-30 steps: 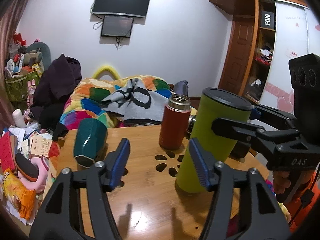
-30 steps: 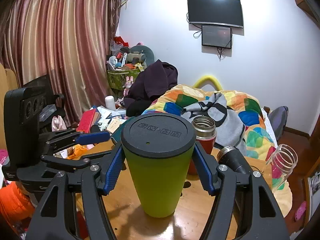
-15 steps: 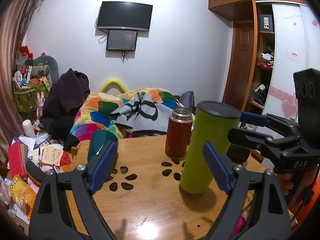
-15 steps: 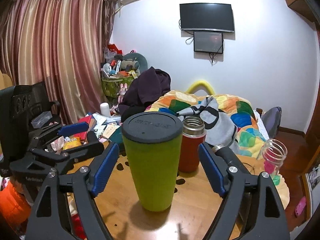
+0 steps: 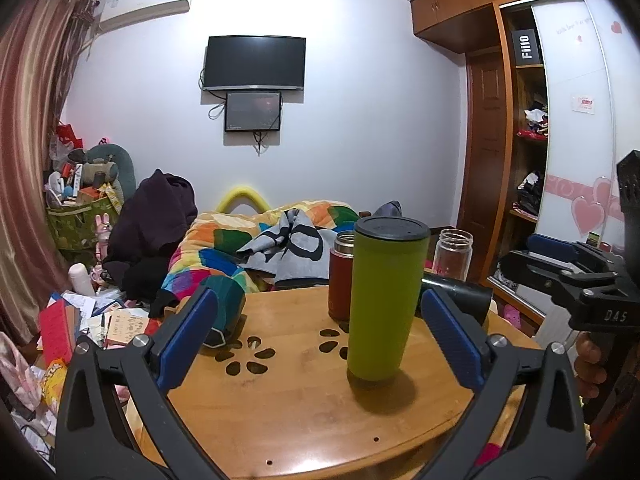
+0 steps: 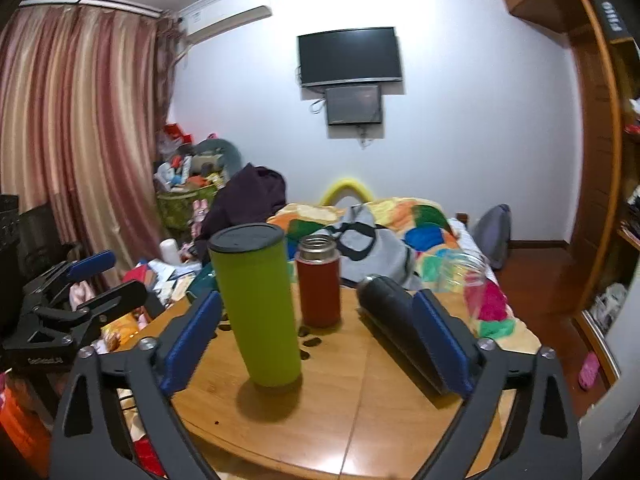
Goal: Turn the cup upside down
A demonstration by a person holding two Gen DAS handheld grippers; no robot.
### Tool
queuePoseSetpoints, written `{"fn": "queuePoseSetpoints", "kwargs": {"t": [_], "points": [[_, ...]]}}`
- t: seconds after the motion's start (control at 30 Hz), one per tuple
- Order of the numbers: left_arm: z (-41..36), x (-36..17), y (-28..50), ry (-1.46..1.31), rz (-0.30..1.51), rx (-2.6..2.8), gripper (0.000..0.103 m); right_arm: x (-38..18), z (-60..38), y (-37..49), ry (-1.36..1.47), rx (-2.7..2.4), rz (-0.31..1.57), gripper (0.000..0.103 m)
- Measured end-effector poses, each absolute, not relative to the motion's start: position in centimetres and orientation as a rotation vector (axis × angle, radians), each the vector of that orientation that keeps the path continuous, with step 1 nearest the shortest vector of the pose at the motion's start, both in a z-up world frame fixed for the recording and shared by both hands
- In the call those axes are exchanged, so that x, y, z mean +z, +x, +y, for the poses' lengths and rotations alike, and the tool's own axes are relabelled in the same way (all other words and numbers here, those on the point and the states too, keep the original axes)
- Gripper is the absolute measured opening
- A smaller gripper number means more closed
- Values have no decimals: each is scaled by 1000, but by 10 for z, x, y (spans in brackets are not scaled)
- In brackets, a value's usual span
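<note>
A tall lime-green cup (image 5: pixel 382 304) with a dark flat end on top stands on the round wooden table (image 5: pixel 304 412). It also shows in the right wrist view (image 6: pixel 258 308). My left gripper (image 5: pixel 320 340) is open and empty, held back from the cup near the table's front edge. My right gripper (image 6: pixel 316 340) is open and empty, also drawn back, with the cup left of its centre. Nothing touches the cup.
A red flask (image 5: pixel 341 276) stands behind the cup. A black bottle (image 6: pixel 396 320) lies on its side at the right. A clear jar (image 5: pixel 454 254) stands at the back right and a teal cup (image 5: pixel 224 304) lies at the left edge. A cluttered bed lies beyond the table.
Both grippers have opened wide and pulled back from the green cup, which the right one stood closely around a second ago. The cup now stands free on the table.
</note>
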State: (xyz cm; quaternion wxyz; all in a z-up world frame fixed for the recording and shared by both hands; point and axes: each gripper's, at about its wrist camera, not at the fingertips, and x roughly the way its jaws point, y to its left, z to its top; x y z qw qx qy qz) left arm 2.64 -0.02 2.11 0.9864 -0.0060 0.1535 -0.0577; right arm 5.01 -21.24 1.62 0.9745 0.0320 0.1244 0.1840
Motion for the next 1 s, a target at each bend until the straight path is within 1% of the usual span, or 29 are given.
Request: {"fn": "queuePoseSetpoints", "kwargs": {"t": [0.13, 0.53, 1.0], "points": [[-4, 17, 20, -15, 316, -100, 103, 13, -216, 38, 70, 324, 248, 103], [-11, 12, 12, -15, 316, -81, 103, -4, -220, 26, 91, 278, 273, 103], [-11, 10, 13, -17, 313, -75, 103, -4, -215, 27, 83, 280, 270, 103]]}}
